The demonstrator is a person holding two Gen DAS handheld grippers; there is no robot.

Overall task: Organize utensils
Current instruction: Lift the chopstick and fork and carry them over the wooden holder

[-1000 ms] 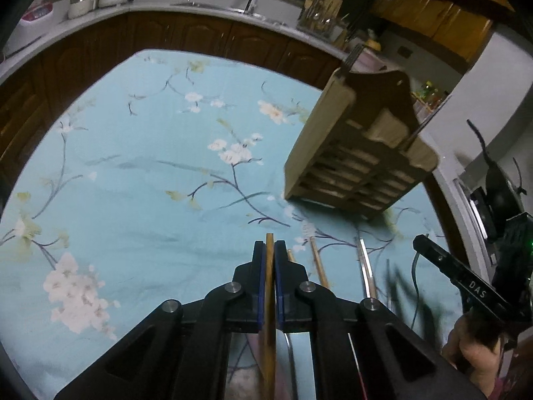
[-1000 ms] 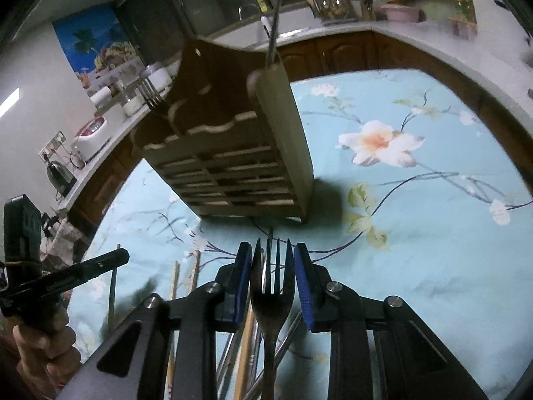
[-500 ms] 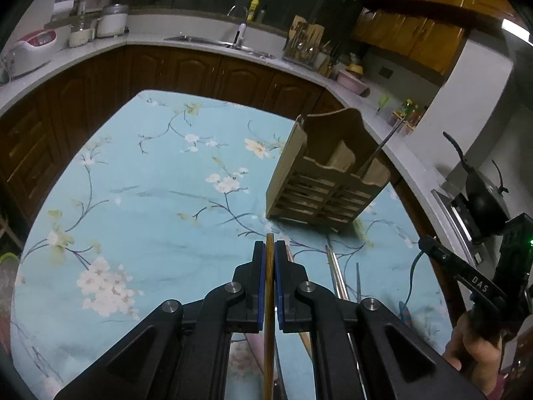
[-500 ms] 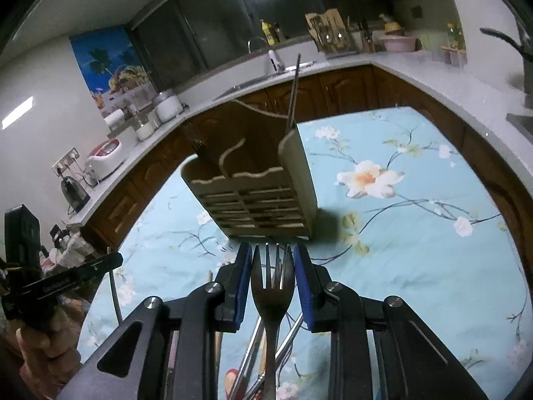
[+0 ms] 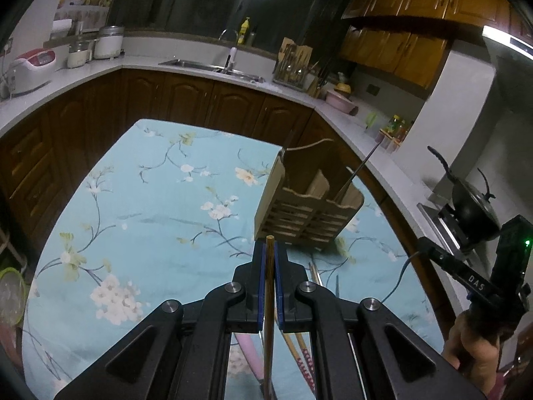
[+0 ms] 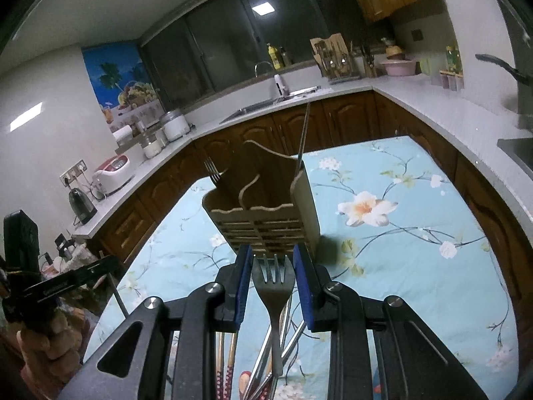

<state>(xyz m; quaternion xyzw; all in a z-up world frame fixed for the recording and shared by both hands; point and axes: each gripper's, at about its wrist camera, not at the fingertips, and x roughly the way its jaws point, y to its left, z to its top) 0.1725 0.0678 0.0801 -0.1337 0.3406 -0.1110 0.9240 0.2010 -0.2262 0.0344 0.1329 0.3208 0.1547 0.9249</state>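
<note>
Where wooden cabinets (image 5: 213, 106) curve, a floral tablecloth (image 5: 160, 220) covers the table.

A thin wooden chopstick (image 5: 269, 286) stood upright, clamped between the pads of the left gripper (image 5: 270, 260). A metal fork (image 6: 273, 283) sat tines-up between the pads of the right gripper (image 6: 272, 266). Ahead of both, a slatted wooden utensil holder (image 5: 308, 210) stood on the floral-clothed counter (image 5: 160, 206), a fork and a thin metal rod already in its compartments. More chopsticks and metal utensils (image 6: 266, 360) lay loose on the cloth below
</note>
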